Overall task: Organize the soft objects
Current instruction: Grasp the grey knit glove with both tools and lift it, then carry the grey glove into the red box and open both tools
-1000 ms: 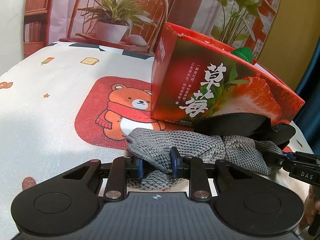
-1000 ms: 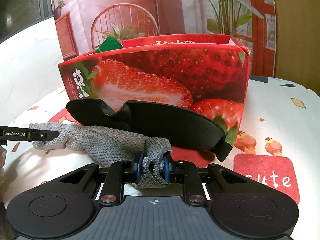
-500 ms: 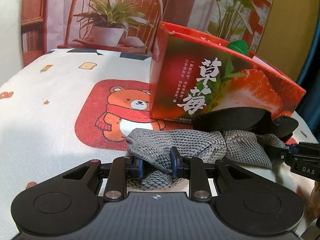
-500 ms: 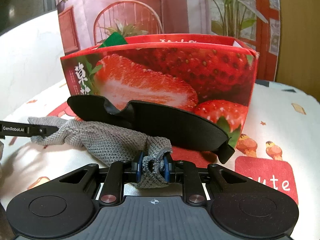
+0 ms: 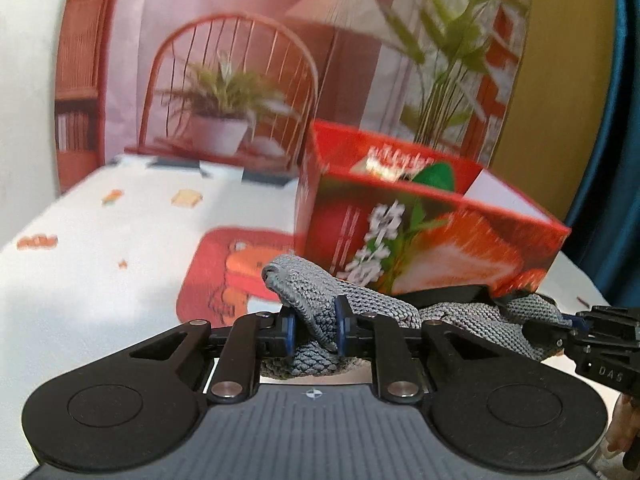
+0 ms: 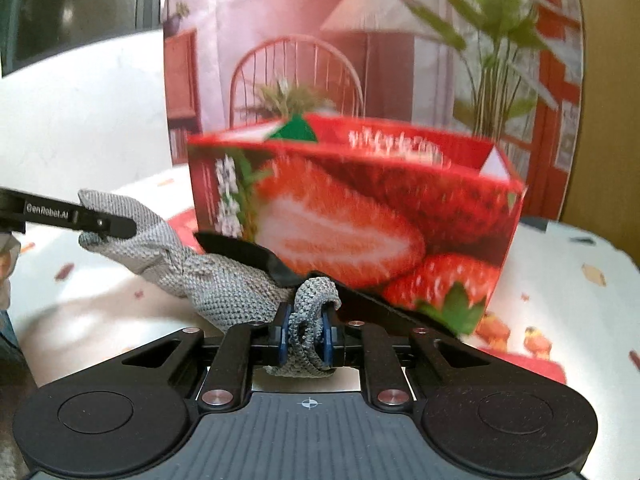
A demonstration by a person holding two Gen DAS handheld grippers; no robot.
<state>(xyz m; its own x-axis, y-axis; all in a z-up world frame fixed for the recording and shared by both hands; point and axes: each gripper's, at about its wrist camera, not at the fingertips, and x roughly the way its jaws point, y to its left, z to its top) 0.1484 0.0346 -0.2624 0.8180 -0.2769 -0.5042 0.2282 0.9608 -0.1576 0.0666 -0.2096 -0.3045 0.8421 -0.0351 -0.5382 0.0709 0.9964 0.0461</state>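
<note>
A grey knitted cloth [image 5: 376, 312] hangs stretched between my two grippers, lifted off the table. My left gripper [image 5: 314, 326] is shut on its left end. My right gripper [image 6: 306, 338] is shut on its other end [image 6: 312, 312]. The cloth [image 6: 216, 280] runs left to the left gripper's finger [image 6: 80, 216]. The right gripper's fingers [image 5: 576, 332] show at the right of the left wrist view. A red strawberry-print box [image 5: 424, 236] stands open just behind the cloth [image 6: 360, 220], with something green [image 5: 436, 176] inside.
A black soft item [image 6: 360, 300] lies against the box front, under the cloth [image 5: 448, 294]. The table [image 5: 120, 248] has a white cloth with a red bear patch [image 5: 224, 280]. A printed room backdrop [image 6: 320, 60] stands behind.
Both grippers have risen with the grey cloth, lifting it off the table. The box's open top now shows and the black item sits lower in view.
</note>
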